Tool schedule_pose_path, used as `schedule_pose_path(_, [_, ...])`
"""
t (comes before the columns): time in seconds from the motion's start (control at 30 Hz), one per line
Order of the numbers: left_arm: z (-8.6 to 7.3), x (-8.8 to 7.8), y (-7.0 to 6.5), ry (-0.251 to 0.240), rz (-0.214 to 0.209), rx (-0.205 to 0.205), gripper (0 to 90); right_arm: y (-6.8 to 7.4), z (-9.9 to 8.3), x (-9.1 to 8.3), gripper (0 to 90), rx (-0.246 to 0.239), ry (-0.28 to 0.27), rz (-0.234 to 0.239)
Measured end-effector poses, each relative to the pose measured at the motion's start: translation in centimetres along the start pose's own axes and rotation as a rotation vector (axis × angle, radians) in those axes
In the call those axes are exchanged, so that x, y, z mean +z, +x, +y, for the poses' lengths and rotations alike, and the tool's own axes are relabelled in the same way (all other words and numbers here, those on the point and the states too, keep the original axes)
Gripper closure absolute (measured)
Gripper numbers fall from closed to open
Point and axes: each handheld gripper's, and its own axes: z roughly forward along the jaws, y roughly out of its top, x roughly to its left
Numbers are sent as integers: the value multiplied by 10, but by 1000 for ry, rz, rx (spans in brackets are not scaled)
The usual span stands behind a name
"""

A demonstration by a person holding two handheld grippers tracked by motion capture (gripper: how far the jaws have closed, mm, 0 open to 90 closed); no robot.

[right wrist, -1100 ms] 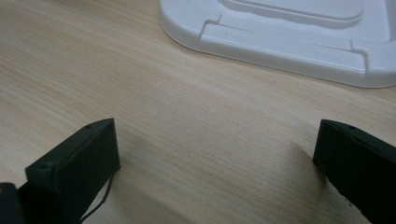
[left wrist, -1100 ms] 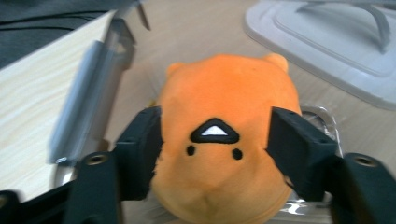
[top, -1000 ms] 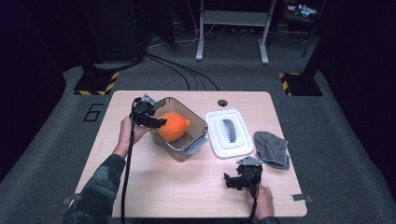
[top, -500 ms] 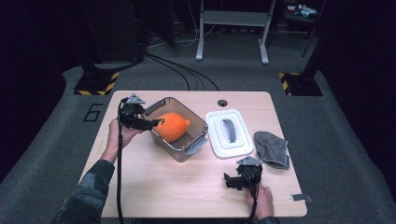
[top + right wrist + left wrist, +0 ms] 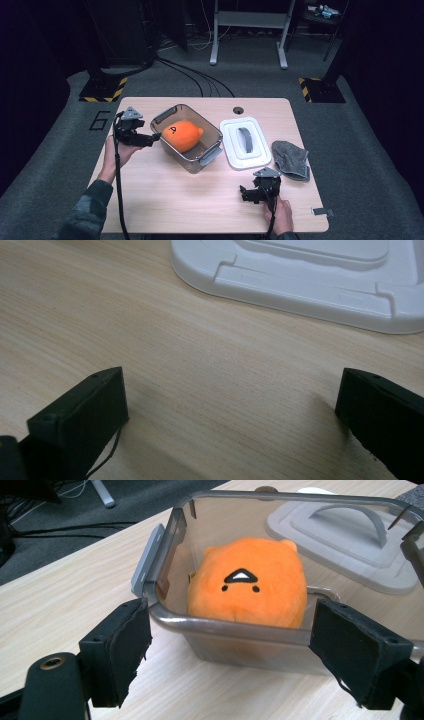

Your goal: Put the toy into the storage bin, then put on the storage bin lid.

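On the pale wooden table [image 5: 165, 195], our orange plush toy [image 5: 182, 135] lies inside the clear plastic container [image 5: 197, 161], its small face turned toward the left gripper [image 5: 148, 140]. That gripper sits just off the container's left end, and its jaws have just been opening; they now stand wide with nothing between the pads, the container's near rim [image 5: 225, 625] crossing the gap ahead of them. Through the far wall we can see the white lid [image 5: 245, 144] lying flat on the table just right of the container, handle up, with a grey cloth [image 5: 292, 159] beside it farther right.

Our right gripper [image 5: 248, 194] rests low near the front edge of the table, jaws spread and empty, the lid's near edge [image 5: 300, 290] a little way ahead of it.

We judge the toy has been let go into the container and the left hand is clearing away, so putting the toy in looks done. Closing the container seems the likely next step: we would bring a gripper to the lid's raised handle [image 5: 244, 139], pinch it squarely, lift, and line the lid up over the rim before lowering, with the container's side latches [image 5: 210, 156] kept clear.
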Motion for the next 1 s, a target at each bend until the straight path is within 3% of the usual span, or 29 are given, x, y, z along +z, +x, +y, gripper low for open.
schedule_pose_path(0.13, [-6,-6,2,-21,-1,-22,157,0,0,0,0,0,0,0])
schedule_pose_path(0.27, [-14,-8,2,-12,-1,-16,156,0,0,0,0,0,0,0])
schedule_pose_path(0.67, [-40,-8,6,6,-12,-61,154,0,1,0,0,4,3,1])
schedule_pose_path(1.0, [-67,-11,7,3,14,-87,145,1,1,0,0,6,3,1])
